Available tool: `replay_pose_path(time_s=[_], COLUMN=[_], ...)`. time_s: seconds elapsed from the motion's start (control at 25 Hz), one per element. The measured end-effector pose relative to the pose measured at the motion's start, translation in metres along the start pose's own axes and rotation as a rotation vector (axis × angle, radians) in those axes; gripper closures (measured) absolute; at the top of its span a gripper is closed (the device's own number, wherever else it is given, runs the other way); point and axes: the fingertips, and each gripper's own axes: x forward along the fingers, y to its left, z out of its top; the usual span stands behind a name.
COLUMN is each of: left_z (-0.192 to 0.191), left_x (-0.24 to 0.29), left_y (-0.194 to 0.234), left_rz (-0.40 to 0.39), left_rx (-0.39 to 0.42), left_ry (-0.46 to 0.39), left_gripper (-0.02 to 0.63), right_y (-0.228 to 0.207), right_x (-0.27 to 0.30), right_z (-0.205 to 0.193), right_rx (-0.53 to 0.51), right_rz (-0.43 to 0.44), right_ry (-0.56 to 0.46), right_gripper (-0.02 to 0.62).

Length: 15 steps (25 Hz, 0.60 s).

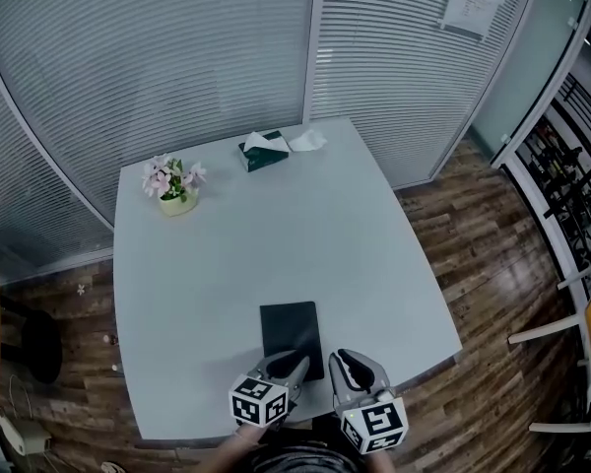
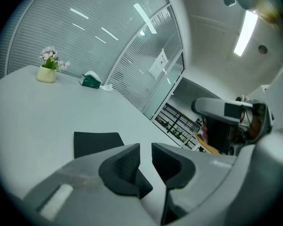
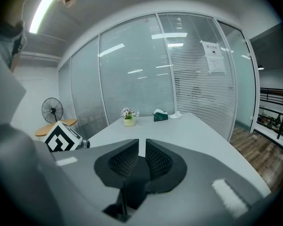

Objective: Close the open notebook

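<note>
A dark notebook (image 1: 292, 331) lies shut and flat on the pale grey table (image 1: 227, 264), near its front edge. In the left gripper view the notebook (image 2: 96, 142) sits just beyond and left of the jaws. My left gripper (image 1: 297, 365) hovers over the notebook's near end, and the left gripper (image 2: 146, 157) has a clear gap between its jaws with nothing in it. My right gripper (image 1: 343, 359) is beside the notebook's right near corner. The right gripper (image 3: 142, 152) has its jaws almost together, only a thin slit showing, and holds nothing.
A small pot of pink flowers (image 1: 177, 190) stands at the table's far left, and a green tissue box (image 1: 263, 151) with a loose tissue (image 1: 306, 141) at the far middle. Blinds and glass walls ring the table. A fan (image 3: 52, 109) stands to the left.
</note>
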Motion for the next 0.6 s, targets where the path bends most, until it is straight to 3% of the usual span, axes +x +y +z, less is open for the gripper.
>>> replay_pose_path(time_s=[0.6], left_z=[0.068], left_x=[-0.061], left_y=[-0.025], left_rz=[0.024], left_rx=[0.246], left_ry=[-0.195], left_gripper=[0.528], right_y=[0.04], right_x=[0.019], right_z=[0.012], right_rx=[-0.023], right_rz=[0.094], right_ry=[-0.017], right_gripper=[0.549])
